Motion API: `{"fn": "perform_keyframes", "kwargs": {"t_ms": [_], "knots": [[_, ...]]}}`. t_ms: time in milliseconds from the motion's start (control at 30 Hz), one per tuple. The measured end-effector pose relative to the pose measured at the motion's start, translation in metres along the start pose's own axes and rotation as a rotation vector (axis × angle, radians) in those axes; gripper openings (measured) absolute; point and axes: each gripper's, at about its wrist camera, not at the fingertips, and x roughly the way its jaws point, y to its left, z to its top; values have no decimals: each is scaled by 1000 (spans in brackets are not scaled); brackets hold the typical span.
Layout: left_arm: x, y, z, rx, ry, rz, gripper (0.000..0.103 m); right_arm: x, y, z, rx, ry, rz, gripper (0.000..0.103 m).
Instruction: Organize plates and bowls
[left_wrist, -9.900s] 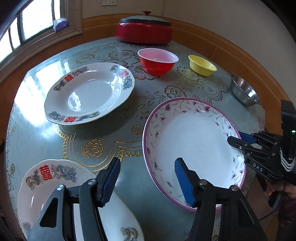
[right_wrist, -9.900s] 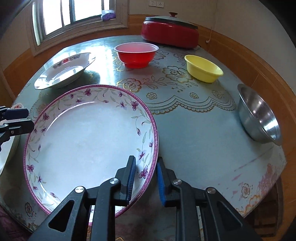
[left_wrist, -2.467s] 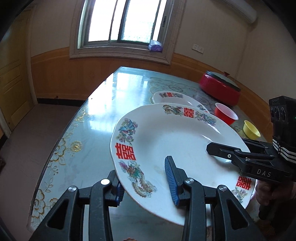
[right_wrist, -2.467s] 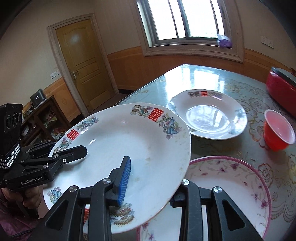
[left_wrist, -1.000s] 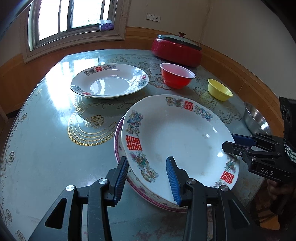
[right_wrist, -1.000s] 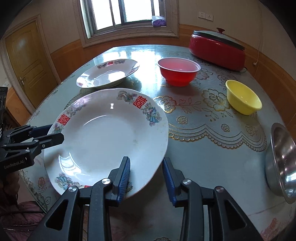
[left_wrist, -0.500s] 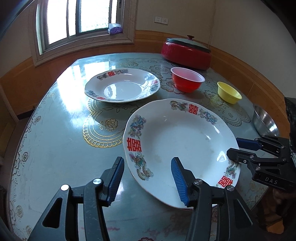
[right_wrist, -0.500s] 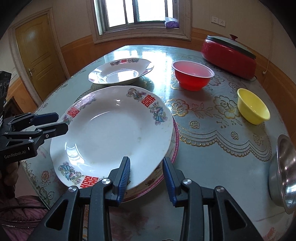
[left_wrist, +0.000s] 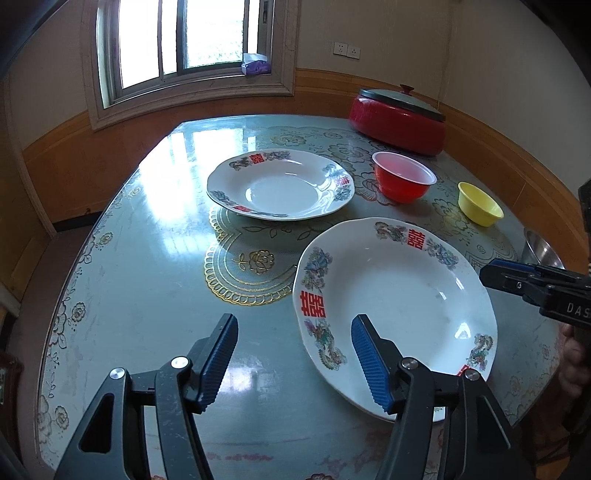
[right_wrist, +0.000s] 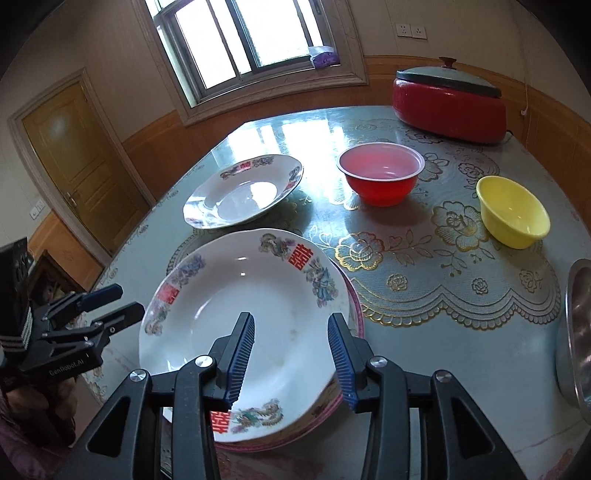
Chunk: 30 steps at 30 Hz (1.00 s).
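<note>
We see the dragon-patterned plate (right_wrist: 251, 317) resting on the pink-rimmed plate (right_wrist: 356, 314) on the tabletop (left_wrist: 147, 280), both the left gripper (left_wrist: 291, 354) and right gripper (right_wrist: 291, 356) freshly opening their jaws, gripping nothing.

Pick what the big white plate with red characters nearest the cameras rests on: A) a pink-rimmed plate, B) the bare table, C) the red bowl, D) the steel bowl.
A: in the right wrist view a pink-rimmed plate shows under the edge of the white plate with red characters, while the red bowl and steel bowl stand apart.
</note>
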Motion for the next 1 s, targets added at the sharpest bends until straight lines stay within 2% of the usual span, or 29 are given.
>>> {"fn": "perform_keyframes", "kwargs": {"t_ms": [100,267,400,567,600,633,700,800,900,1000], "knots": [[1,7,4,-20,-1,-2,65,7,2,11,31,9,39,42],[3,23,16,-53,-6,-54,65,22,4,35,93,18,108,43],[10,38,30,-75,-17,-74,66,39,8,57,125,29,115,43],[18,57,50,-111,-59,-90,82,68,5,85,196,58,131,43],[22,61,55,-115,-61,-83,88,74,4,90,209,63,134,43],[26,66,60,-125,-60,-75,93,80,4,94,221,68,139,43],[39,75,69,-148,-35,-99,96,95,2,104,242,86,123,44],[59,88,82,-178,5,-124,96,116,0,116,262,112,106,43],[78,98,94,-193,15,-96,96,137,-6,124,288,137,82,44],[98,108,107,-208,40,-109,94,155,-11,130,315,165,84,44]]}}
